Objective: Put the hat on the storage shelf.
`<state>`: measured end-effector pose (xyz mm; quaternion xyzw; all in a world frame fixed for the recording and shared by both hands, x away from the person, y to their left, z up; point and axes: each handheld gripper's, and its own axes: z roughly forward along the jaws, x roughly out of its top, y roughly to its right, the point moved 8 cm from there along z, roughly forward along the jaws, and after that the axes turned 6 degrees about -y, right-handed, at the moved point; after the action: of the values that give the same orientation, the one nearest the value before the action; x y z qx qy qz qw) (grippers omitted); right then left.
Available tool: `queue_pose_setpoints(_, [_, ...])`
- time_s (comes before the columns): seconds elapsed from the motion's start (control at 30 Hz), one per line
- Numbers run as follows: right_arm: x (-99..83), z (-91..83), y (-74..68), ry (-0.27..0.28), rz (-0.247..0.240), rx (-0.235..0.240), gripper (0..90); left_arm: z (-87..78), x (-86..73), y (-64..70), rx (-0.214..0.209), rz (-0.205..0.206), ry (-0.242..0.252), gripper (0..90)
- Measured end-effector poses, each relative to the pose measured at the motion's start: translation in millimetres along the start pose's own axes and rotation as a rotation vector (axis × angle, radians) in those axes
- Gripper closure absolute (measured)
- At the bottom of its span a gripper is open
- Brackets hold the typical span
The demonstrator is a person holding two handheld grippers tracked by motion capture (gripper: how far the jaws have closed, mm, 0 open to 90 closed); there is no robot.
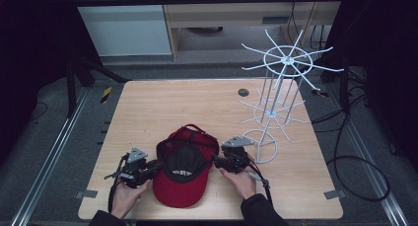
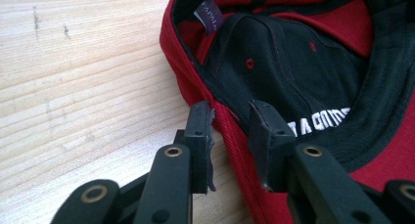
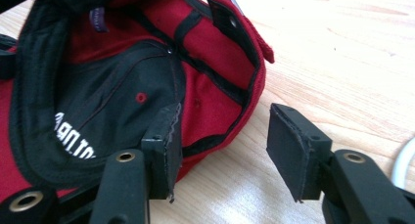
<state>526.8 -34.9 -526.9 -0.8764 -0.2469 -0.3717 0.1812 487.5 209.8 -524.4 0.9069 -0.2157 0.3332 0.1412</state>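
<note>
My left gripper (image 2: 230, 123) sits closest in the left gripper view, its jaws parted a little and straddling the side wall of the red cap (image 2: 313, 77): one jaw lies outside on the wood, the other inside over the black lining. Red fabric runs up between my fingers, yet a gap shows beside it, so I judge them set around the rim and not yet pinching it.

My right gripper (image 3: 222, 123) stands spread wide. One jaw reaches over the cap's rim on the inner side, while the other hangs over bare table (image 3: 352, 53), well clear of the cloth. So this side has no hold at all.

The cap (image 1: 183, 174) lies upside down between my two grippers, opening upward, white lettering showing on the lining, its brim pointing back toward me and its strap away from me. In the high view my left gripper (image 1: 148, 168) meets one flank and my right gripper (image 1: 222, 162) the other.

As I judge it, the work is at its start: both grippers are placed at the cap's sides, but the grasp, the lift and any carrying remain to be done. The white wire rack (image 1: 281, 95) stands beyond my right fingers, just past them on the table, and nothing hangs on its arms.

Counted: one cap, one rack, two grippers, and one small dark disc (image 1: 243, 92) far beyond my fingers.
</note>
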Motion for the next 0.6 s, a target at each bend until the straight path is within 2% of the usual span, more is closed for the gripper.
queue_pose_setpoints(0.1, [-0.3,2.9,-1.3,-0.01,-0.001,0.003,56.2,0.6,-0.1,-0.1,-0.001,0.002,-0.001,70.7])
queue_pose_setpoints(0.2, [-0.9,3.2,-0.9,-0.022,-0.013,-0.006,69.9,1.4,-0.3,-0.7,-0.001,0.003,-0.002,70.9])
queue_pose_setpoints(0.3, [0.1,1.3,0.1,-0.012,-0.021,-0.015,84.7,1.8,-0.4,-1.3,-0.007,-0.005,-0.003,71.0])
queue_pose_setpoints(0.37, [2.1,-1.6,-2.1,0.003,-0.014,-0.004,86.7,2.2,-0.2,-1.7,-0.009,-0.005,-0.005,71.0])
queue_pose_setpoints(0.6, [16.9,-17.1,-16.5,0.073,-0.076,0.031,87.4,2.0,-0.5,-2.9,-0.007,-0.009,-0.006,72.0])
